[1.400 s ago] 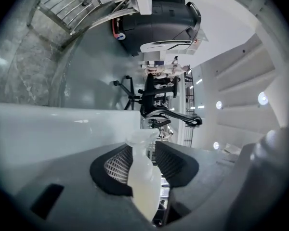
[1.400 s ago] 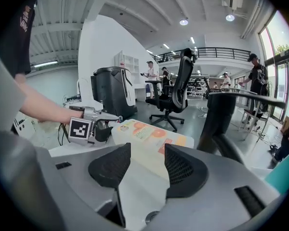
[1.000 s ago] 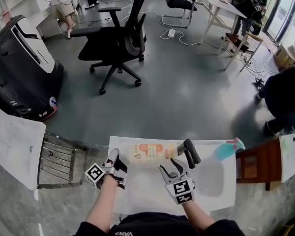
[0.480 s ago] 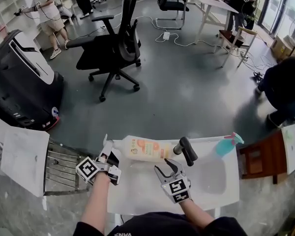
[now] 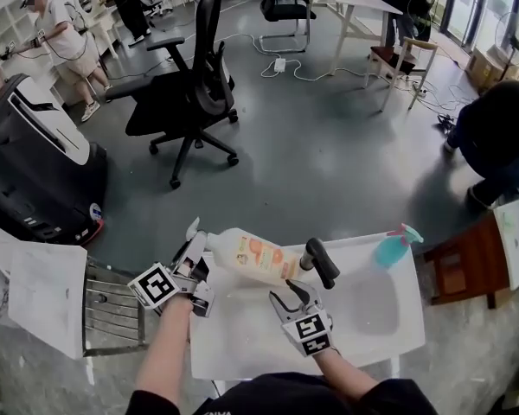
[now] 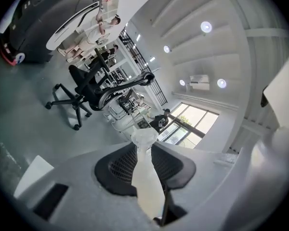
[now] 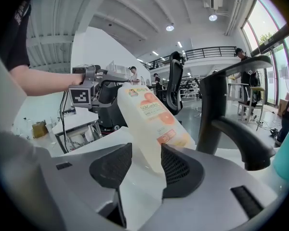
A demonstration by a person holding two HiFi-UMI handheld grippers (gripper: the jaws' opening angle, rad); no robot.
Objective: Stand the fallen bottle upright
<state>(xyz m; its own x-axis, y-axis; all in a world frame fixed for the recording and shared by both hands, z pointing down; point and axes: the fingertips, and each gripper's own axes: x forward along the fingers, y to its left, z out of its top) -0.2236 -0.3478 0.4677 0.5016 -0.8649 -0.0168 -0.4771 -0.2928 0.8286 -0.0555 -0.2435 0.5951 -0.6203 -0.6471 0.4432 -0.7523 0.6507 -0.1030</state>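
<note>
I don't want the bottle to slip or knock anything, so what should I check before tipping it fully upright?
1. Left gripper grip: ok. Its jaws are shut on the bottle's narrow white top.
2. Bottle upright: not ok. It leans, top raised, base low by the table.
3. Right gripper free to steady: ok. Its jaws stand apart, with the base just ahead of them and unclamped.
4. Room at the base: cannot tell. The black handle-shaped object stands right beside it, and contact is unclear.
5. Blue spray bottle out of the way: ok. It lies well apart, toward the table's right end.
</note>
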